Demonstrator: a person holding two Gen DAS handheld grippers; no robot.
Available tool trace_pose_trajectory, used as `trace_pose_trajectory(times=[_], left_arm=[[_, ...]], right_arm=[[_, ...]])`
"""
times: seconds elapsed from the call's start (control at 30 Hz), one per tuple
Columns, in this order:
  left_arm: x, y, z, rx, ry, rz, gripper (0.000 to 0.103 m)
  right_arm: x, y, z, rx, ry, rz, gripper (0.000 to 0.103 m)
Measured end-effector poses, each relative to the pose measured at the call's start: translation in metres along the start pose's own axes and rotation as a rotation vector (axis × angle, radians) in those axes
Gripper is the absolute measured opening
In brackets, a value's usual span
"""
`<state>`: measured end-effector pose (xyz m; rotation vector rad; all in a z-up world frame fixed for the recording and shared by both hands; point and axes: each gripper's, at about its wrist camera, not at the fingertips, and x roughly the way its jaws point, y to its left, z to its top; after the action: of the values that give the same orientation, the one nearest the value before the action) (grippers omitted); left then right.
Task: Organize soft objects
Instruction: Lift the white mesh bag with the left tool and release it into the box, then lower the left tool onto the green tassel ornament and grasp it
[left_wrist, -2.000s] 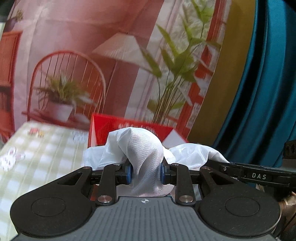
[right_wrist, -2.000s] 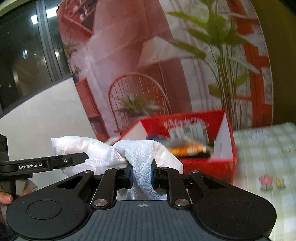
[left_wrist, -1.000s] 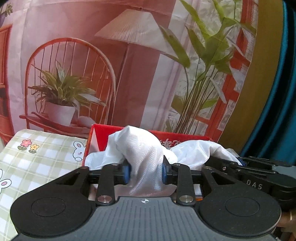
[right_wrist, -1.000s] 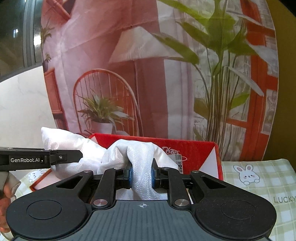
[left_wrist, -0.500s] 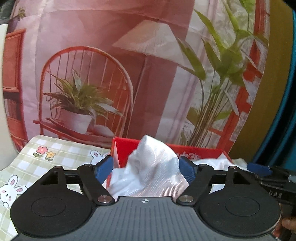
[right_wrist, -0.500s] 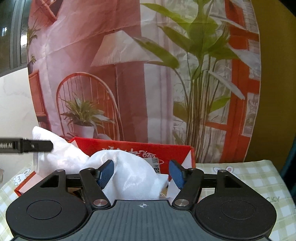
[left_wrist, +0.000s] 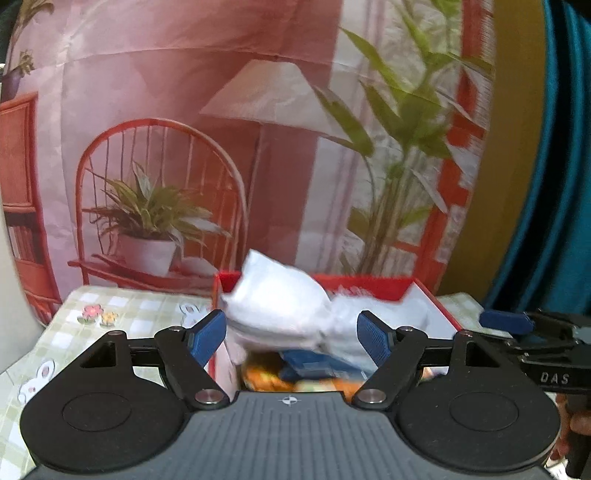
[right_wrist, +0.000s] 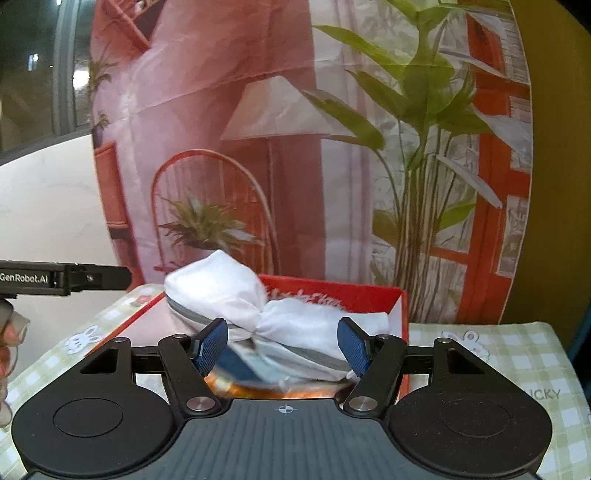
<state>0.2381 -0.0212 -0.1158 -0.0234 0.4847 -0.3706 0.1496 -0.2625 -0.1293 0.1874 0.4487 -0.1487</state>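
Released white cloth bundle (left_wrist: 280, 306) into red box (right_wrist: 400, 314), both grippers (left_wrist: 291, 334) (right_wrist: 284, 341) spread apart at six o'clock; best withdrawn straight, unsnagged.

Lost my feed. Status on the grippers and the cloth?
Both hand-held grippers open, left, right. White cloth bundle released into red box, atop packets. Nothing blocking.
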Motion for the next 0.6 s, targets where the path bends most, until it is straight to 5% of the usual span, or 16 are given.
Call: trace_pose_trajectory(times=[0.3,0.6], left_arm=[[-0.048,-0.02,-0.071,-0.005,0.13,-0.094,0.08],[-0.059,-0.031,-0.14,-0.007,0.291,-0.116,0.08]], right_arm=[[-0.063,0.009,-0.054,0.018,0.091,0.092,0.062],[-0.102,0.022,-0.122,-0.043,0.346,0.144,0.062]])
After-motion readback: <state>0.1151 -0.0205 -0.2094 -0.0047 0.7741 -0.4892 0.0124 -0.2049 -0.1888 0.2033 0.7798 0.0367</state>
